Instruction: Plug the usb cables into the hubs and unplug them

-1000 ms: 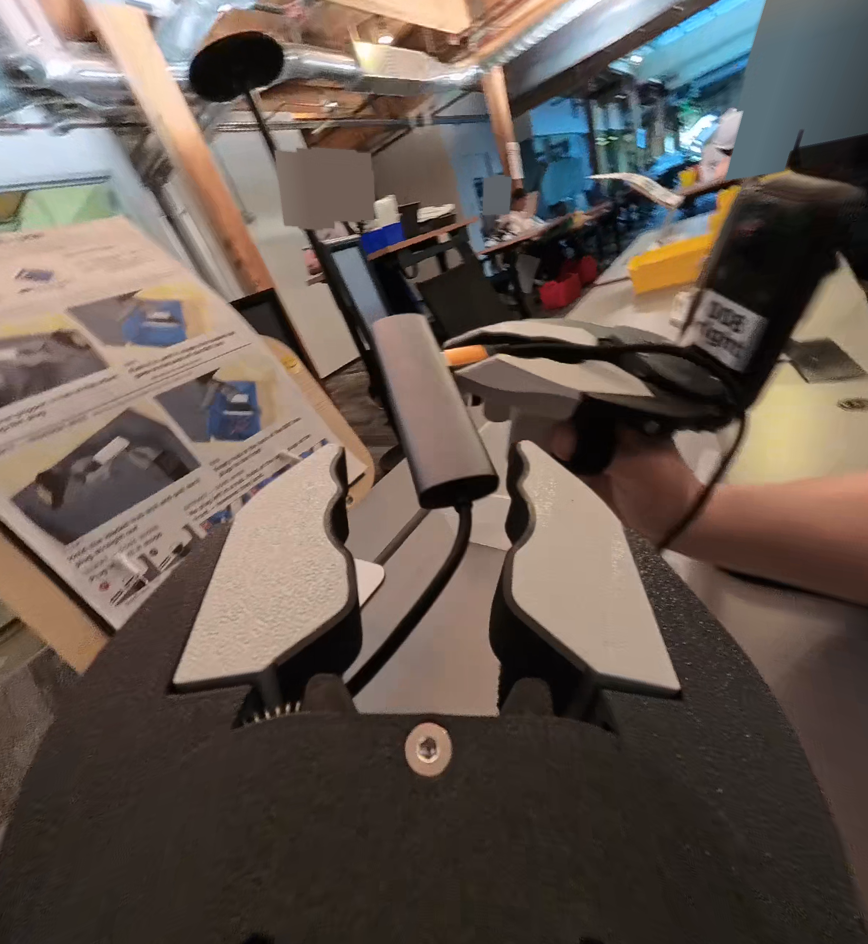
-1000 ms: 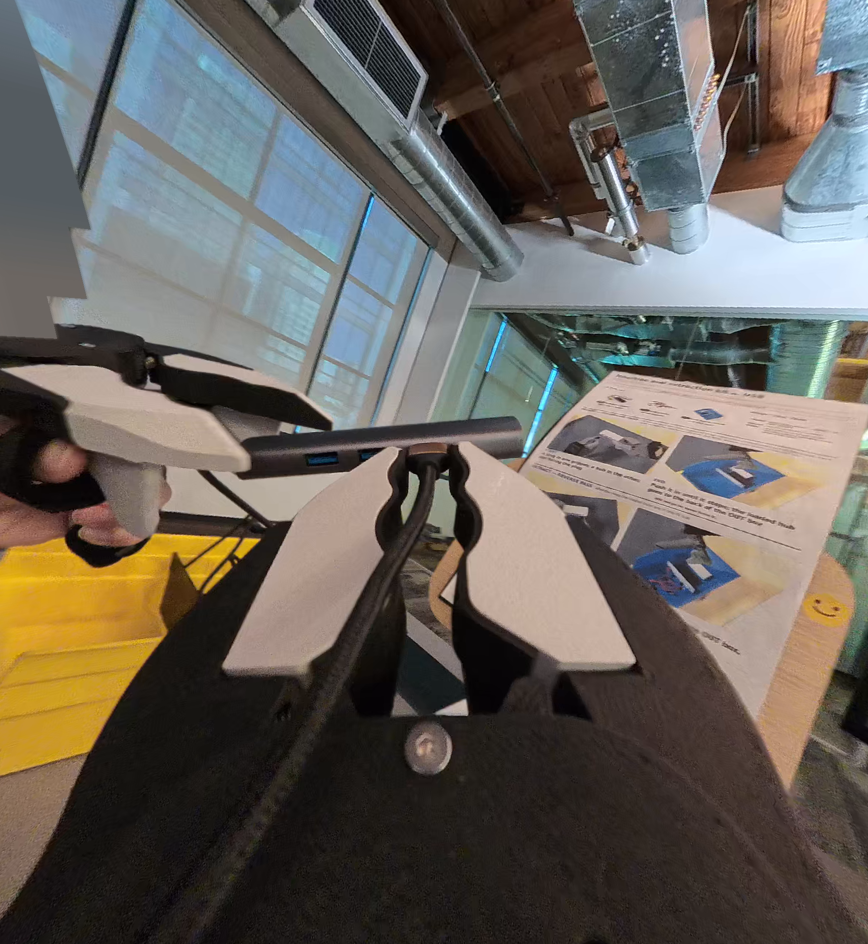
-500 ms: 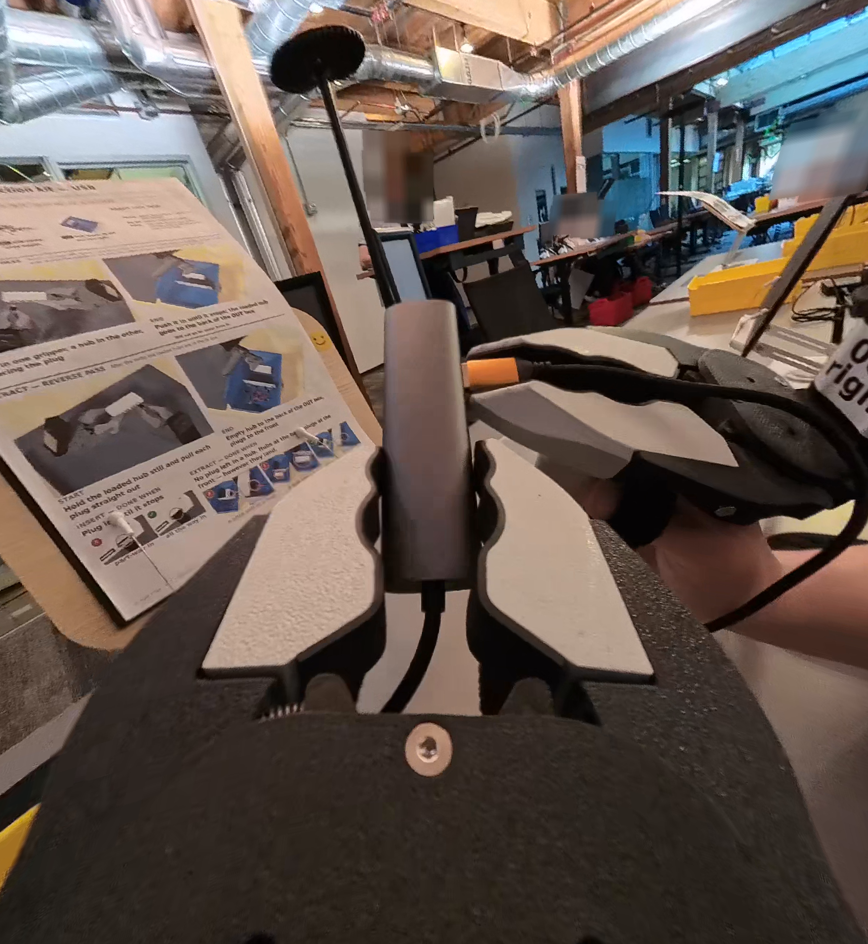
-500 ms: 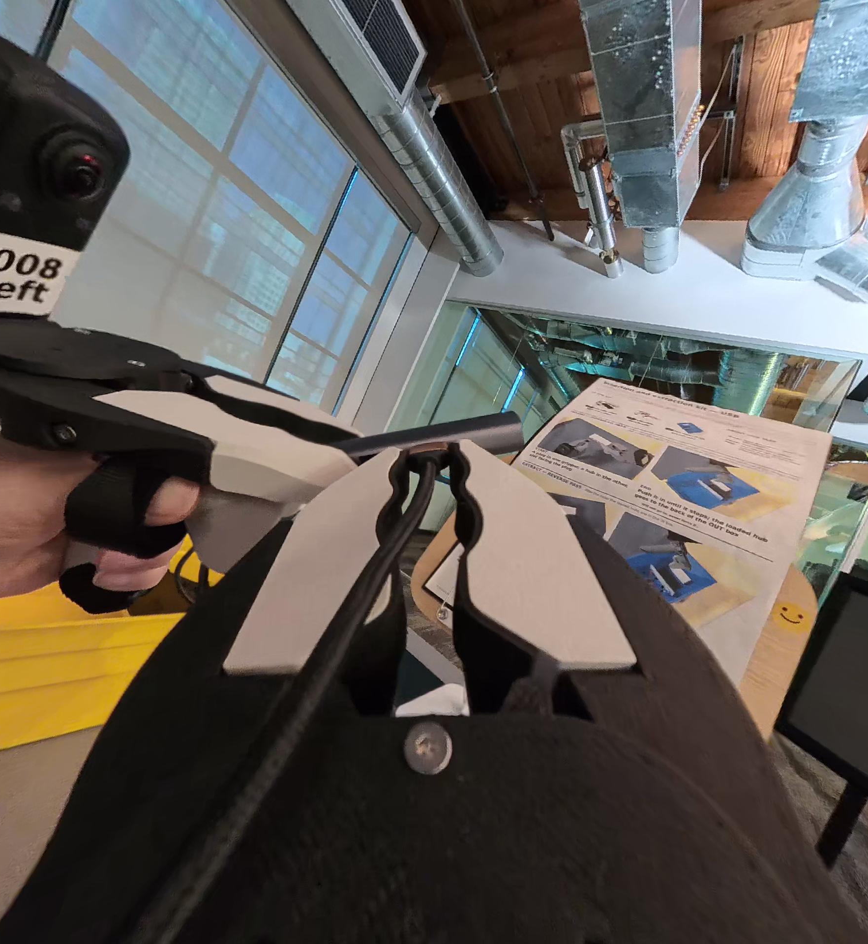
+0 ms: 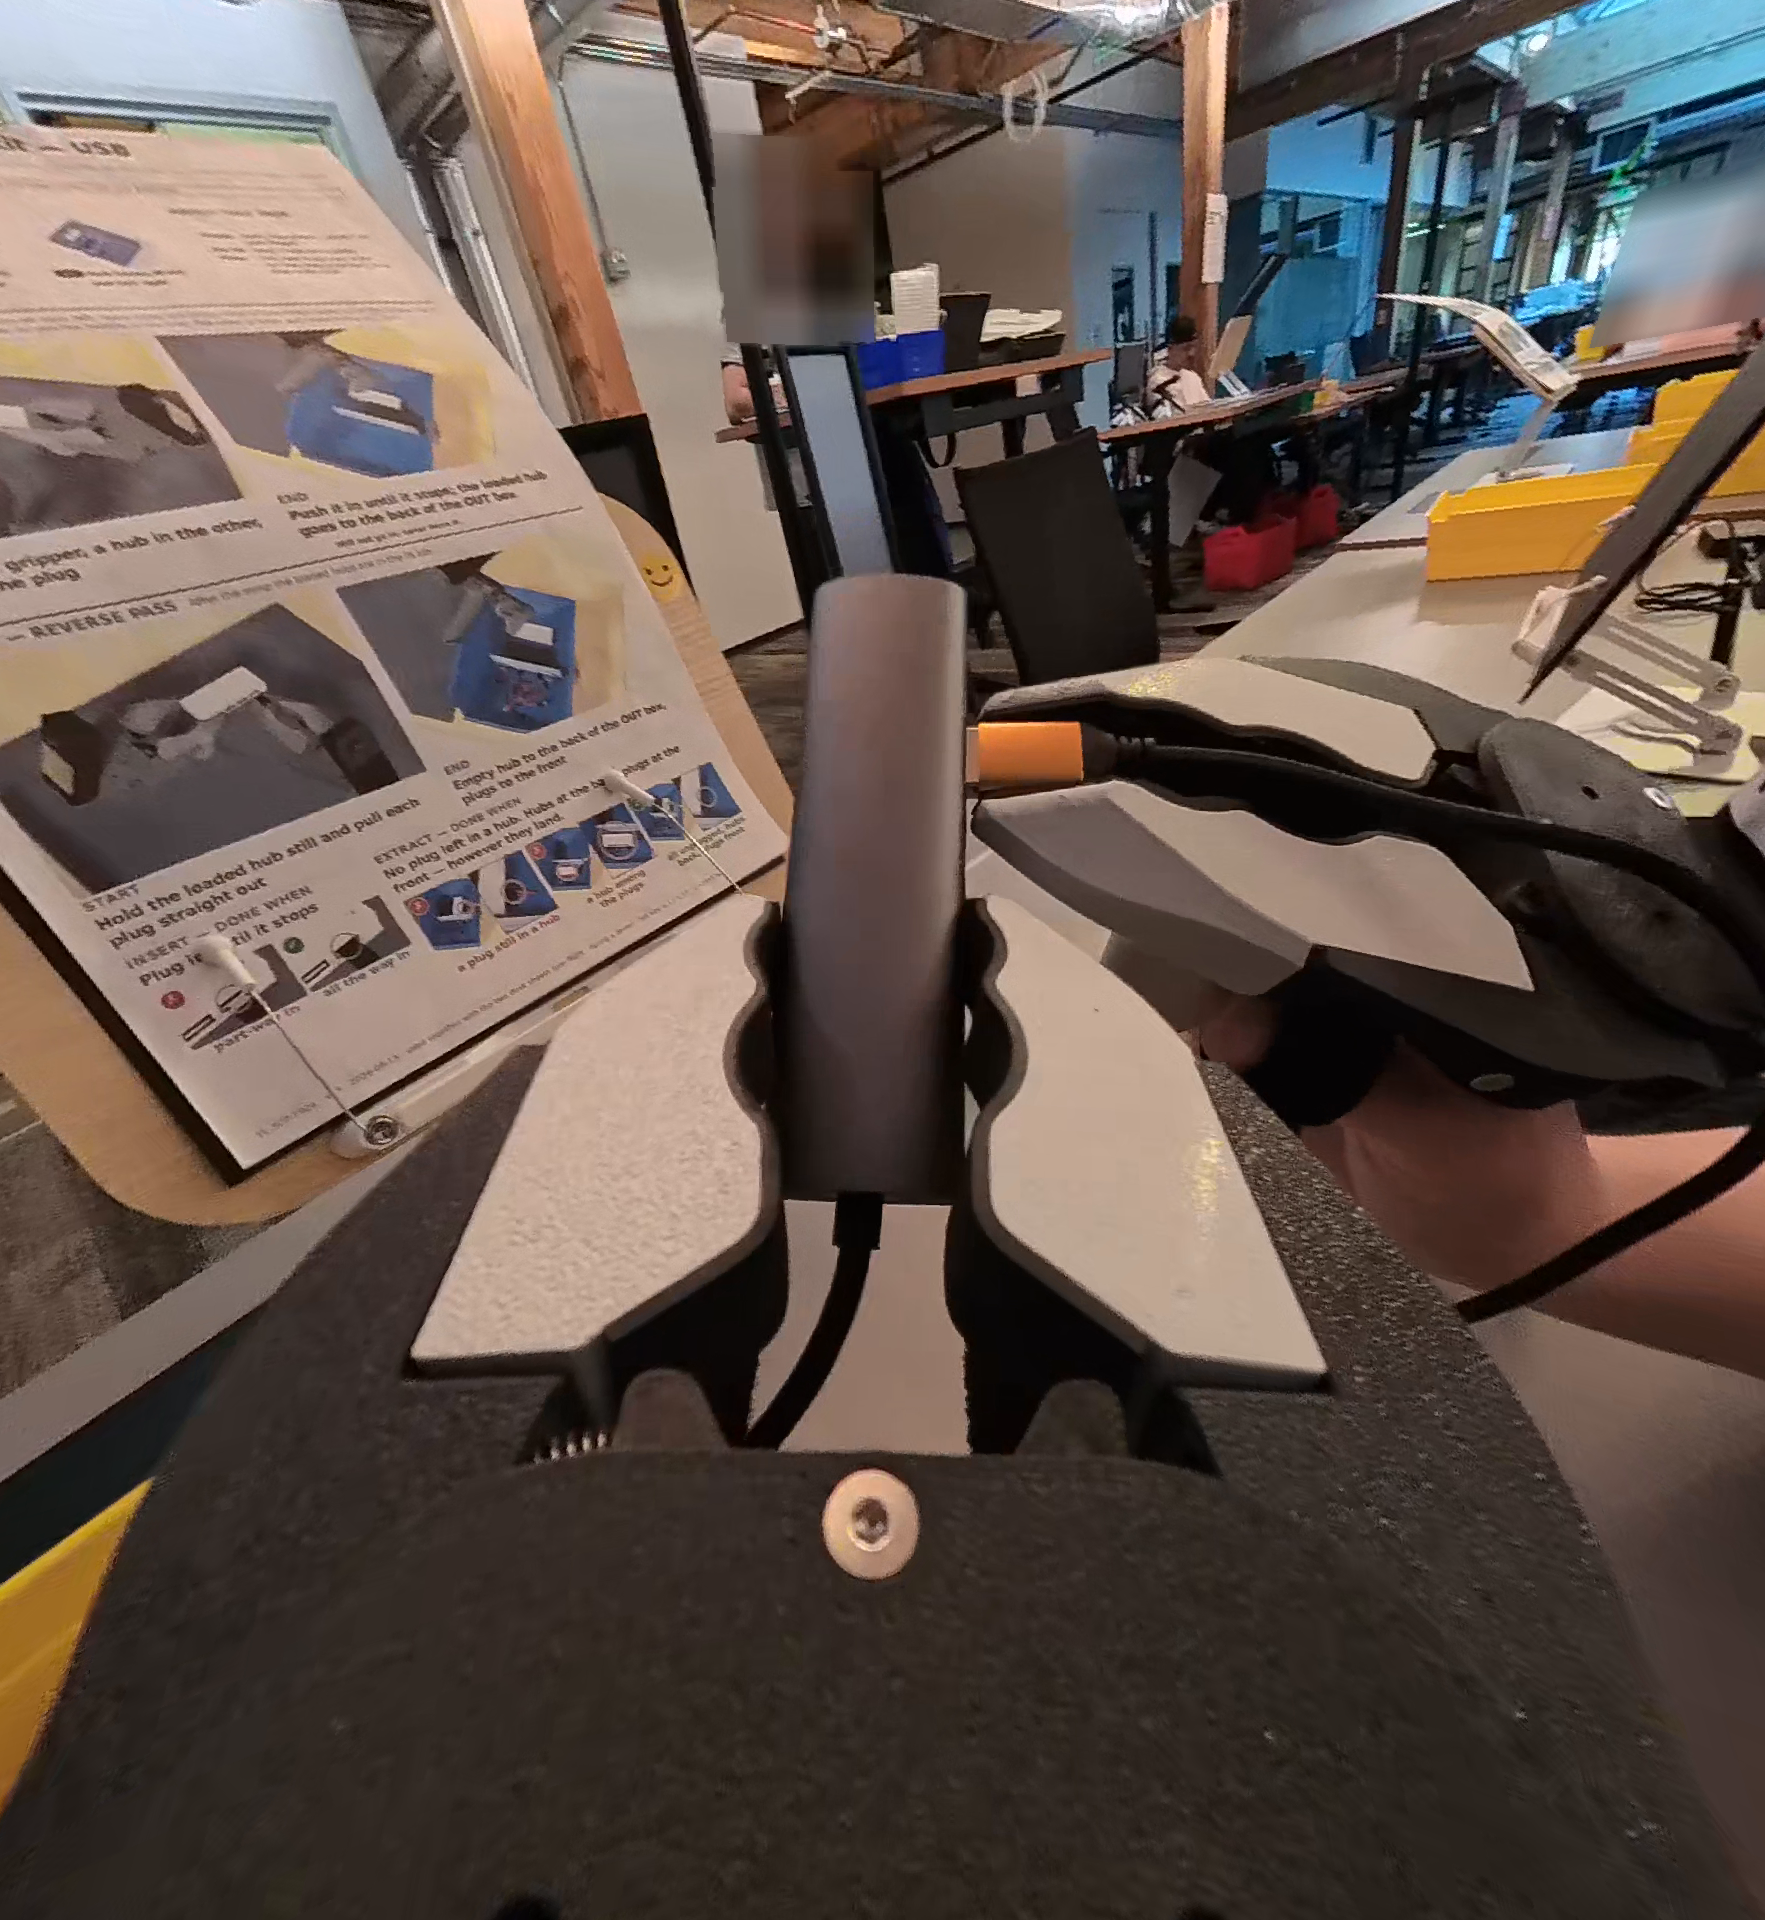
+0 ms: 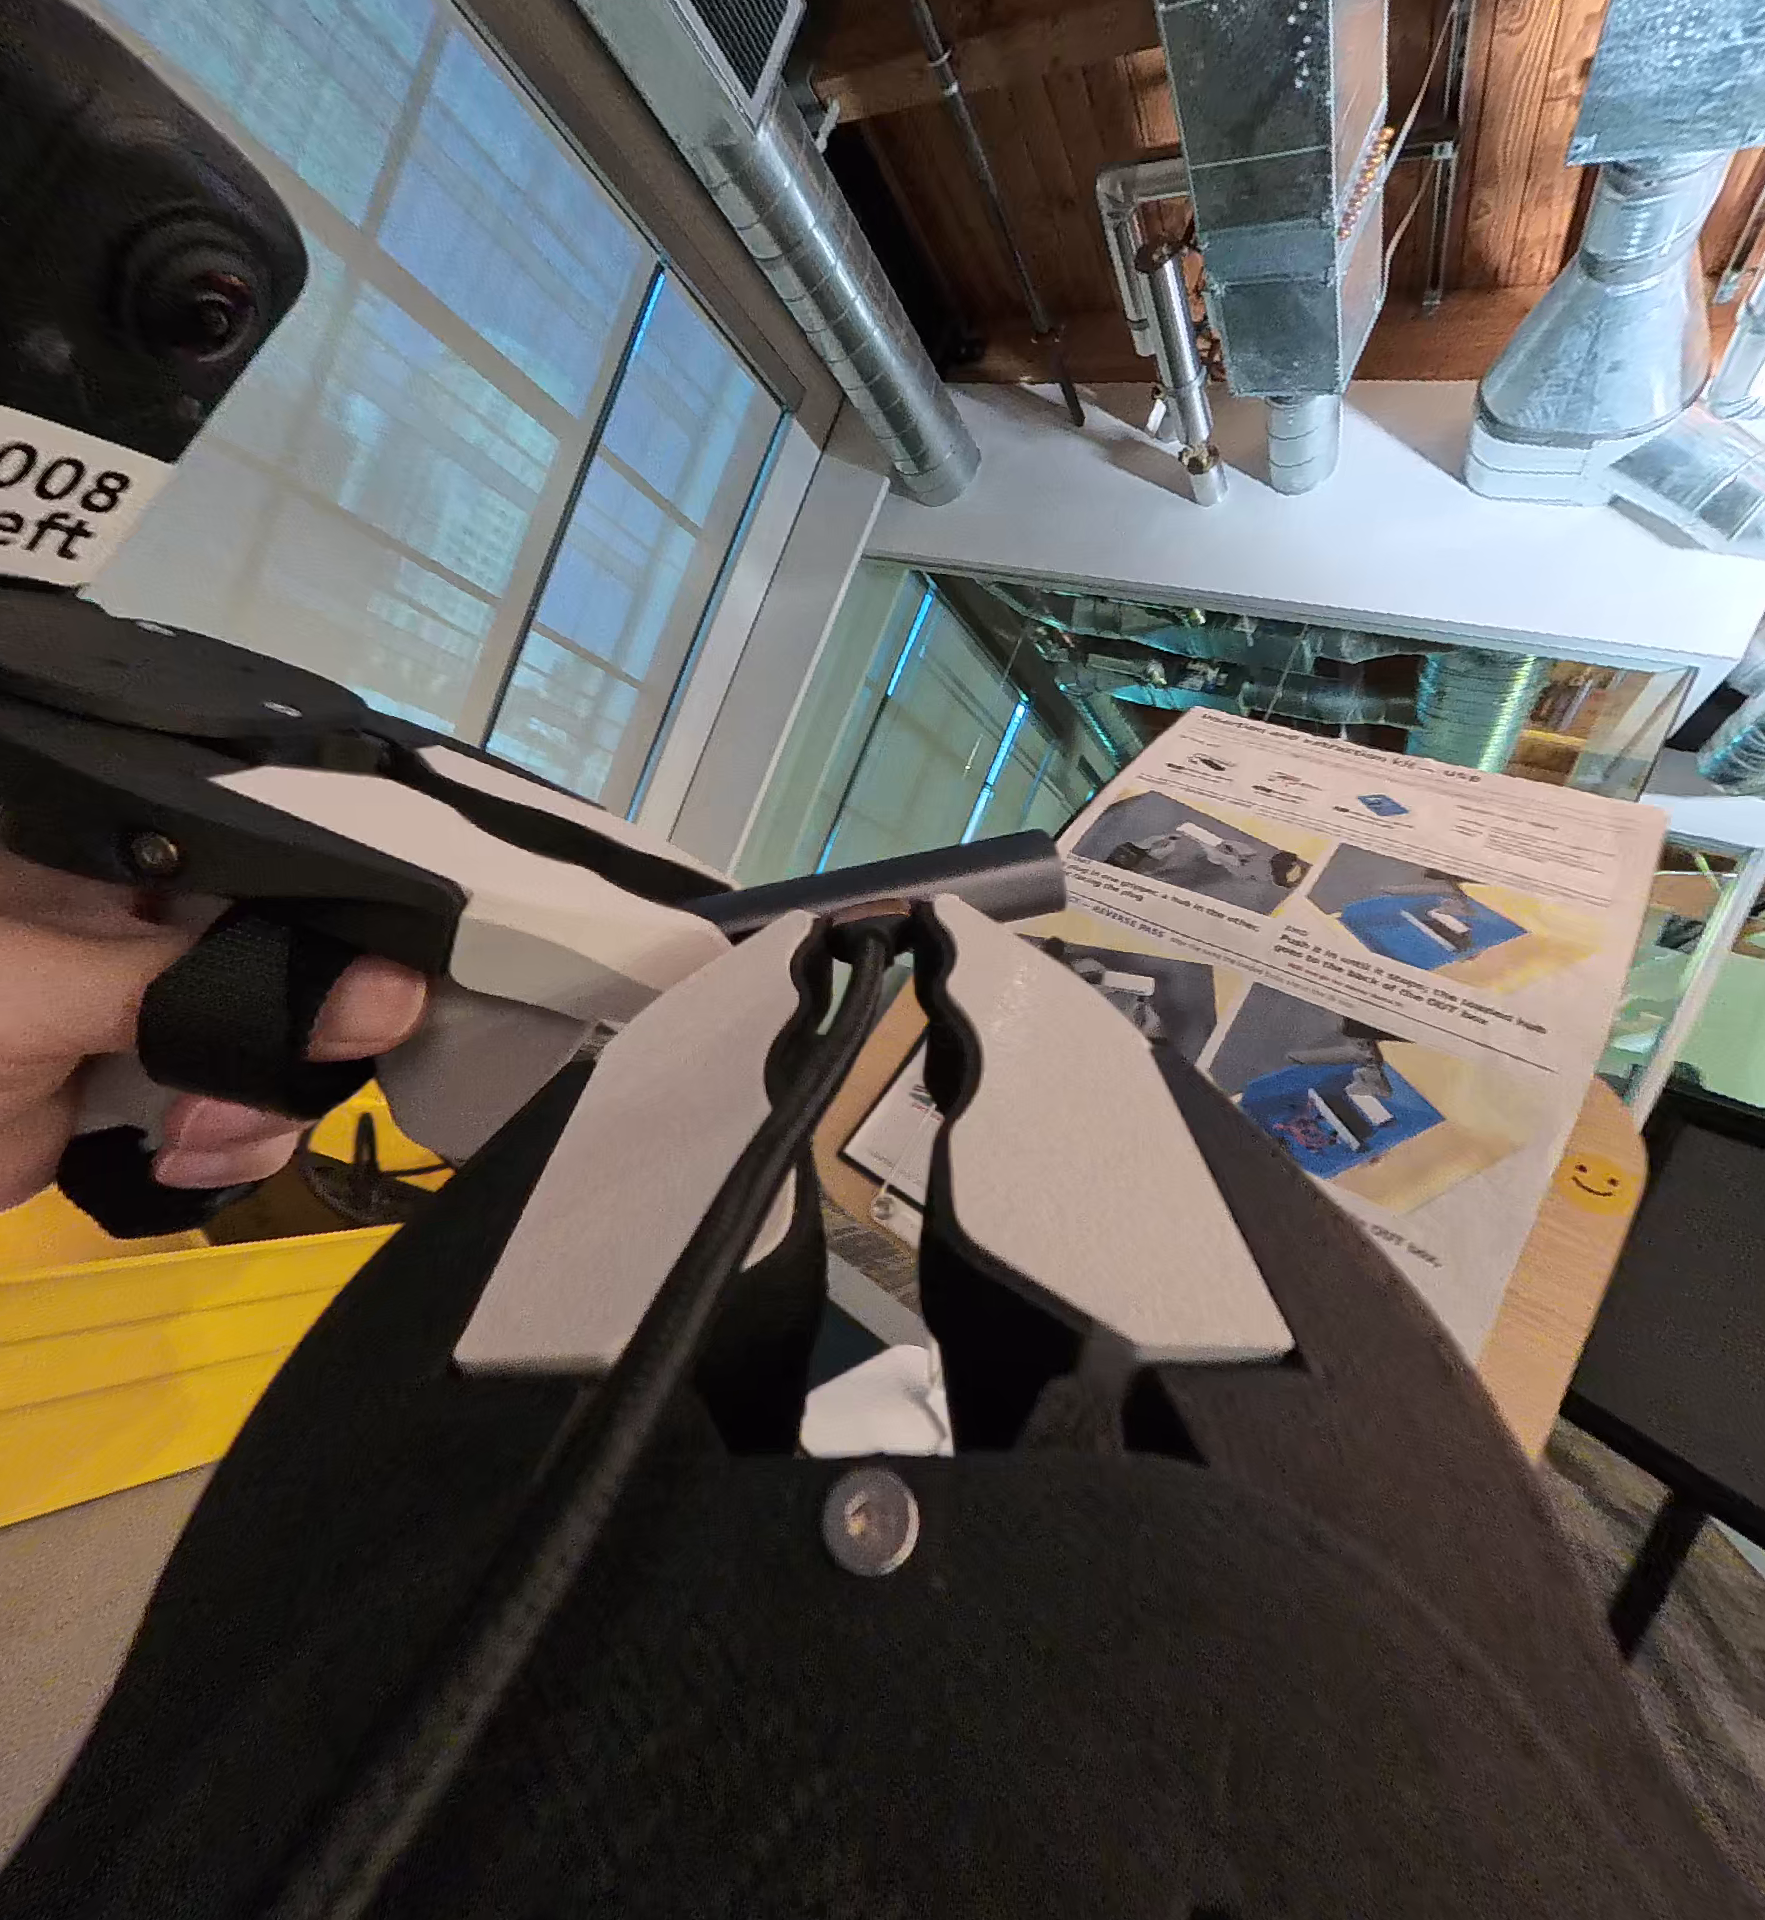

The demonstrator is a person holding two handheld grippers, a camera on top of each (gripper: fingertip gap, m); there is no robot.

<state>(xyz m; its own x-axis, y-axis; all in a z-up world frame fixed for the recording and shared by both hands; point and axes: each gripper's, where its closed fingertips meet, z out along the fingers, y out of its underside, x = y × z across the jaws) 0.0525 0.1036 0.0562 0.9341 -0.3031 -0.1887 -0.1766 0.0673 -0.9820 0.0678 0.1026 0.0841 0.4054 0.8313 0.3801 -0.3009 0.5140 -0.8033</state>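
The hub [image 5: 876, 883], loose before, sits clamped in left claw [image 5: 873, 940]; right claw [image 6: 865, 930] pinches plug [image 5: 1029, 753].

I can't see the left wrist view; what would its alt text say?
The left gripper clamps a dark grey USB hub upright, while the right gripper presses an orange plug against its right side. An instruction sheet leans at left; workshop desks lie behind.

Two grippers are counted: the left gripper [image 5: 870, 997] and the right gripper [image 5: 977, 764]. One dark hub [image 5: 878, 883] is seen, and one orange plug [image 5: 1029, 753] on one black cable [image 6: 732, 1226]. One instruction sheet [image 5: 265, 582] is counted at far left.
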